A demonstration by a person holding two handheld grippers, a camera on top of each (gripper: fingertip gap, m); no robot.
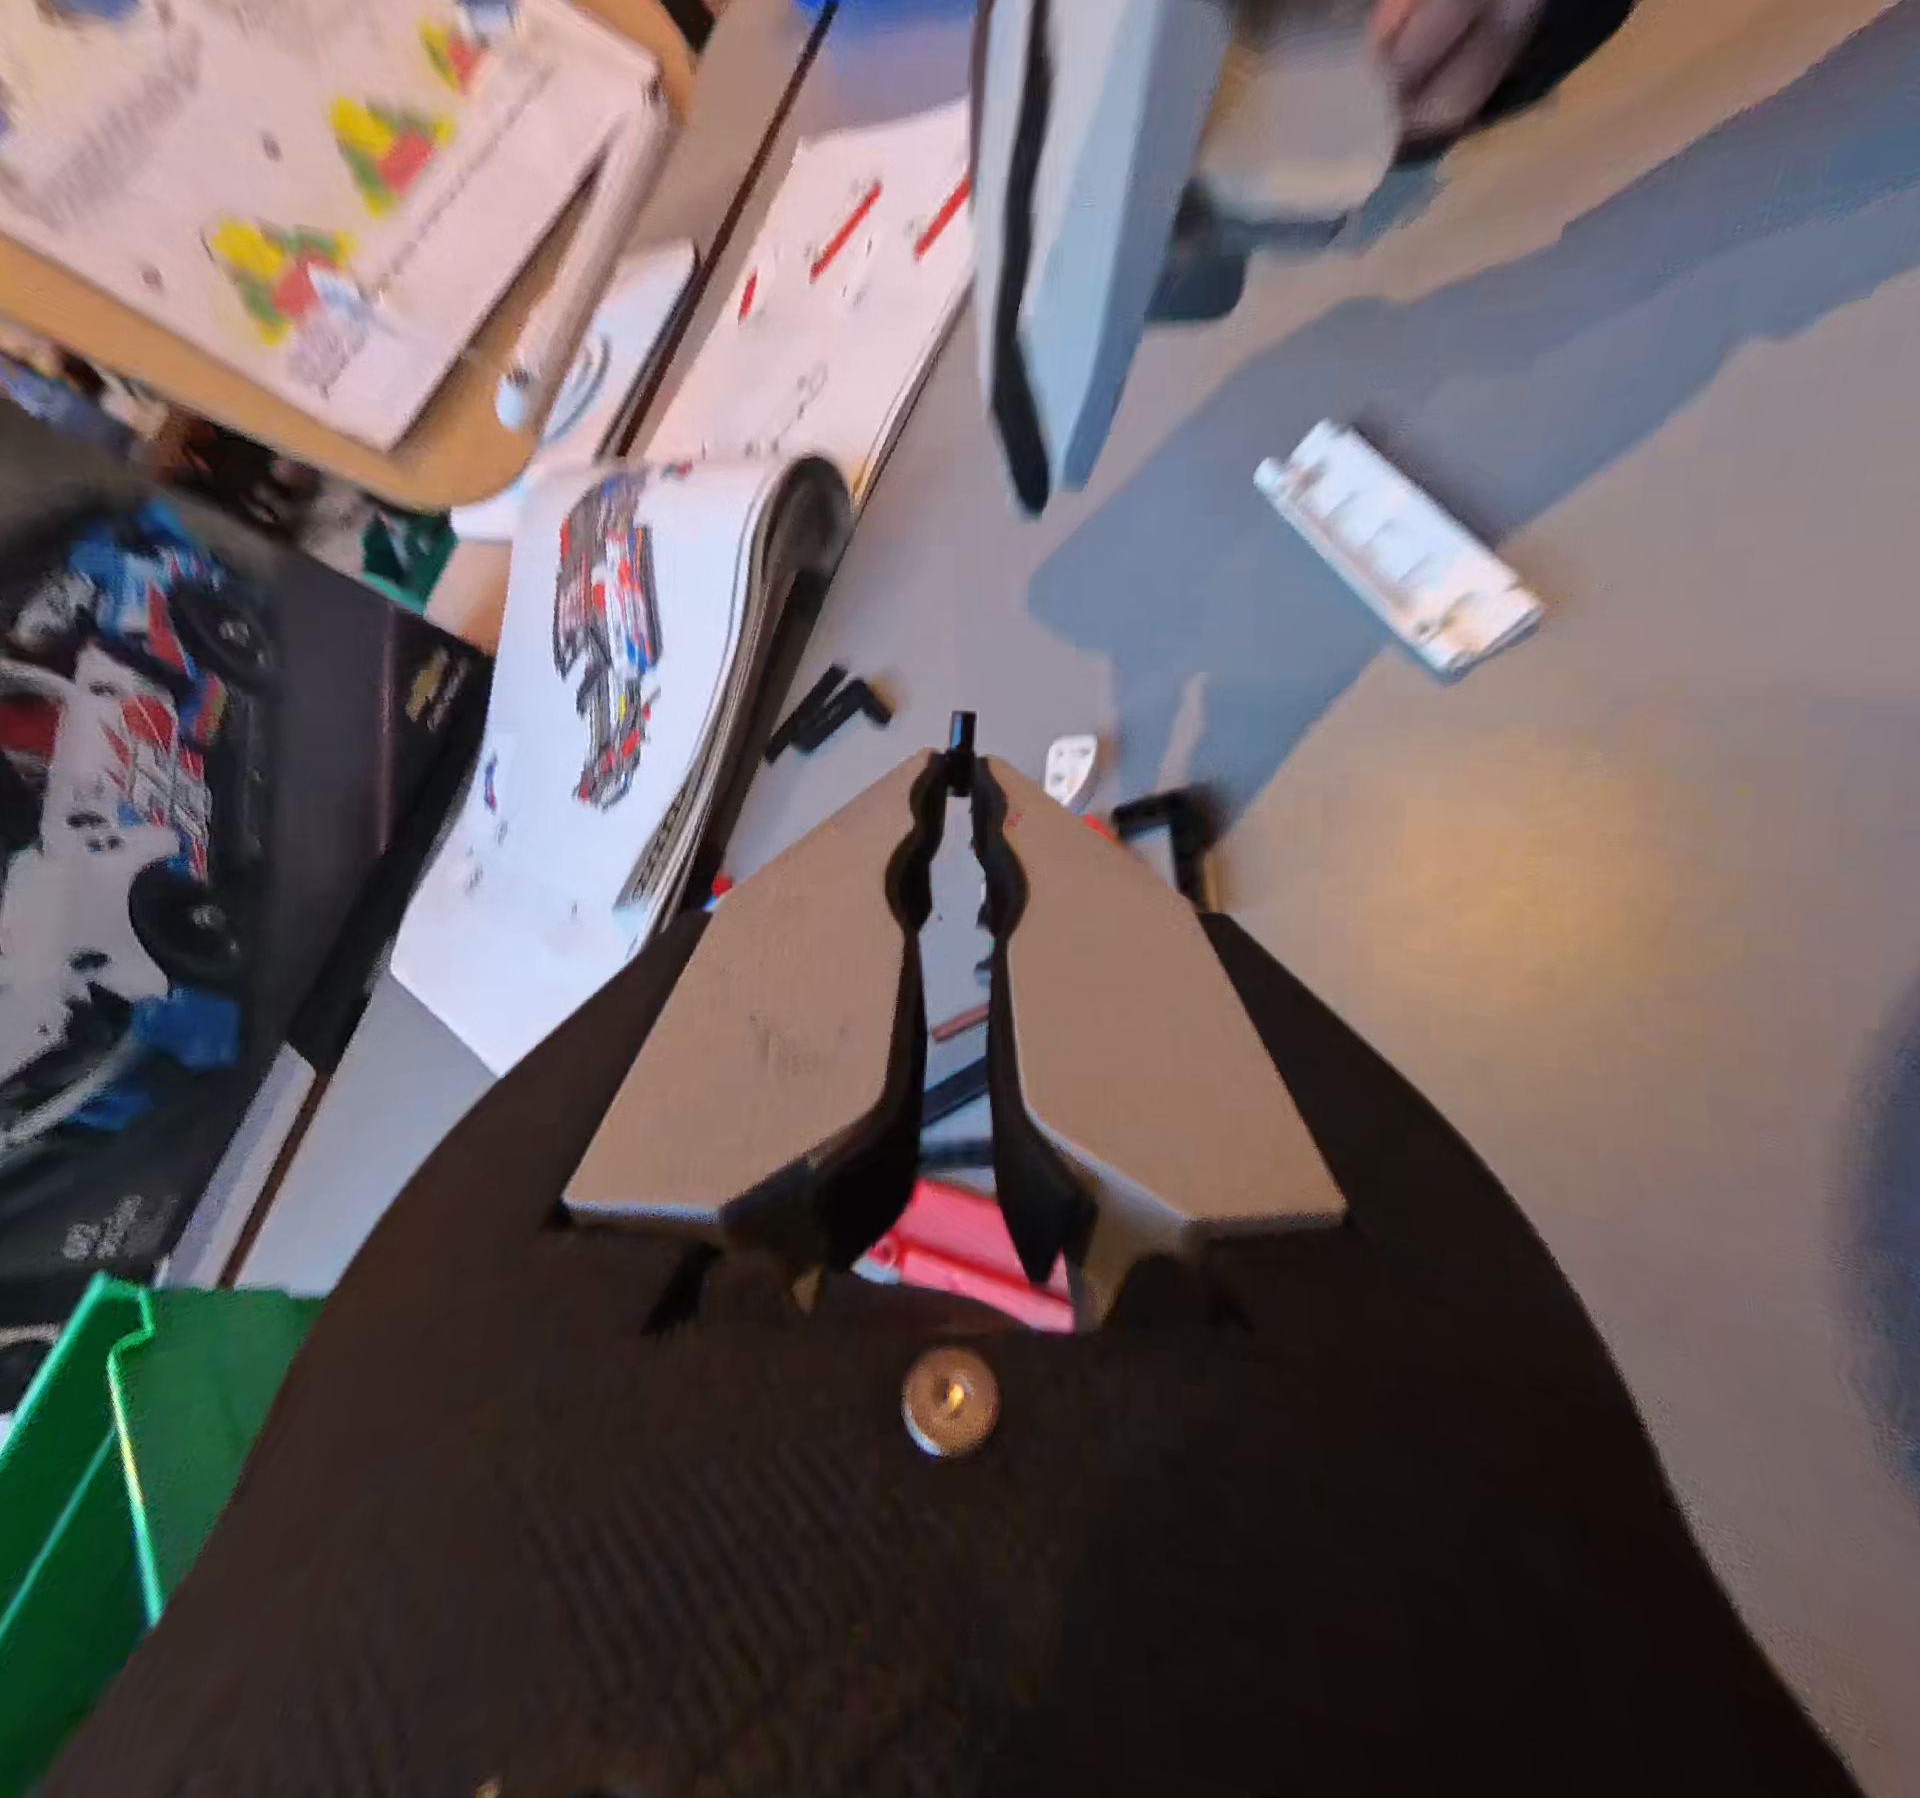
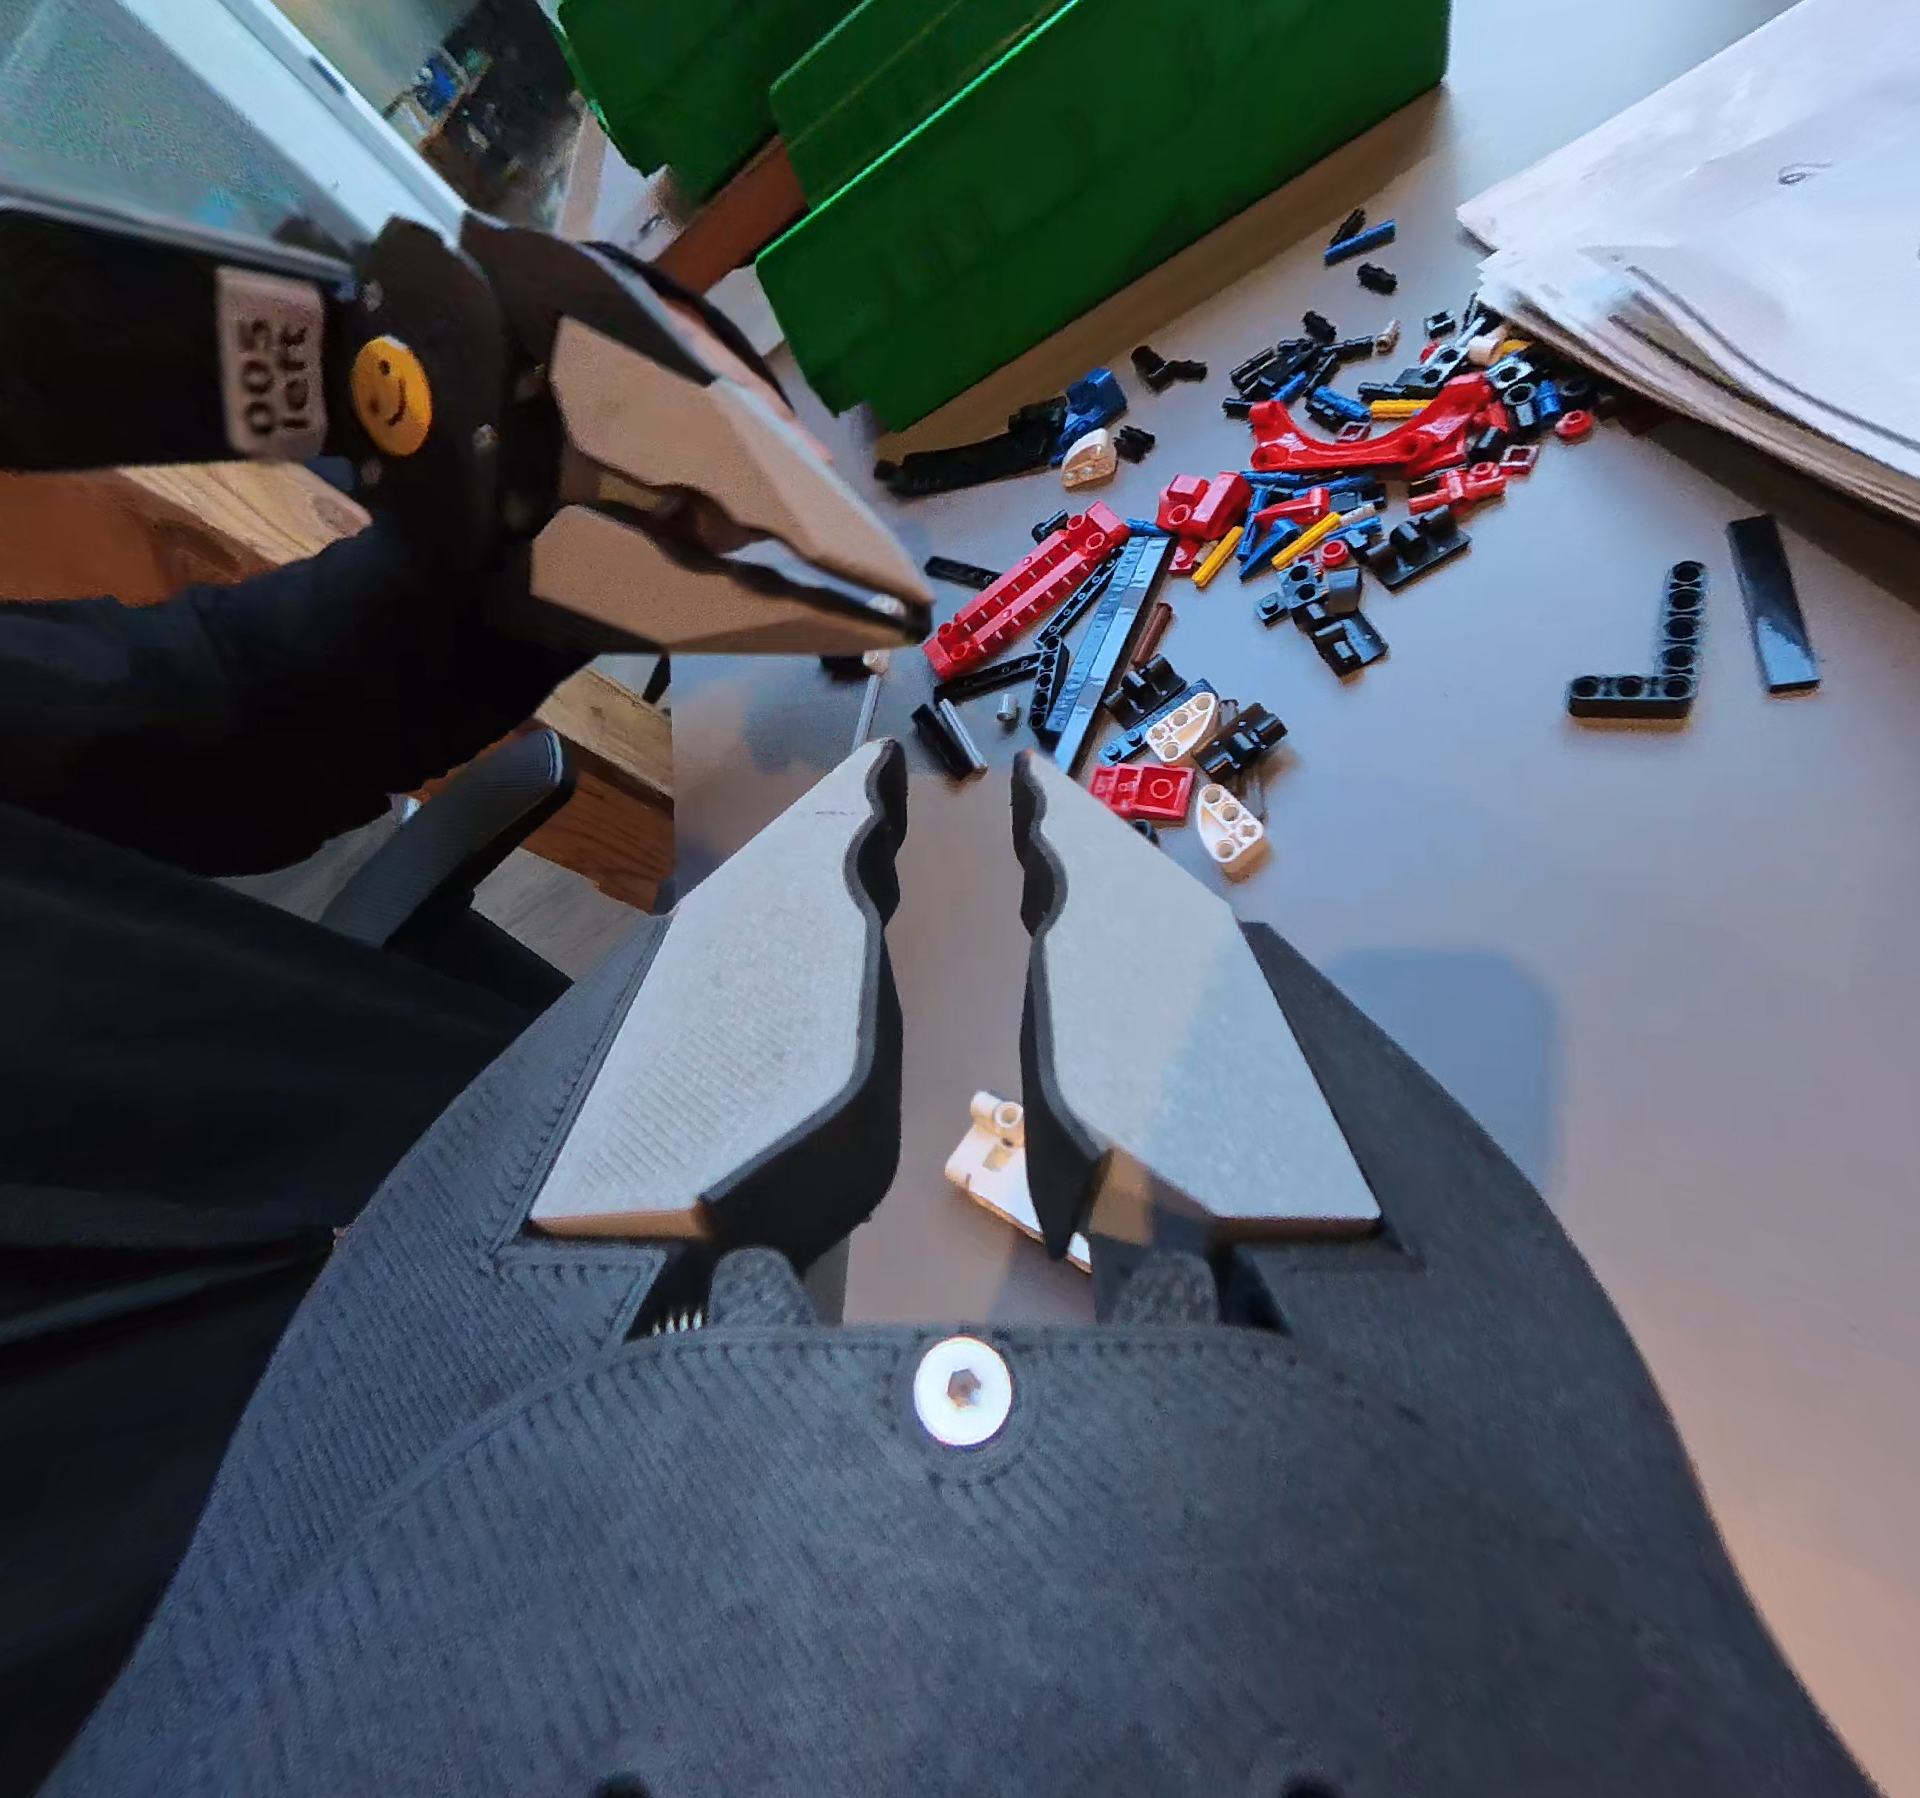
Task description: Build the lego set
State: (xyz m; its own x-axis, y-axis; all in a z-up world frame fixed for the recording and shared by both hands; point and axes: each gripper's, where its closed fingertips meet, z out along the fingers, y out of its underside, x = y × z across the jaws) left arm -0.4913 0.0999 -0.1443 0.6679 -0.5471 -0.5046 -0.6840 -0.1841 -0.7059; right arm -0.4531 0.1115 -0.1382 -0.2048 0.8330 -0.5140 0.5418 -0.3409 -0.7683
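Black, small and peg-shaped, the plastic lego pin [image 1: 961, 736] is pinched at the very tips of the left gripper [image 1: 963, 772], its long axis continuing the line of the fingers and projecting beyond them. Seen from the right wrist view, the left gripper [image 2: 914, 610] is held level above the near edge of the loose pile of red, black and blue lego pieces [image 2: 1247, 564] on the grey tabletop [image 2: 1558, 917]. The right gripper [image 2: 961, 782] points at the same pile edge, jaws spread and empty, fingertips just short of it. Judged from this, the left gripper is nearer the pile and must find a mating hole.
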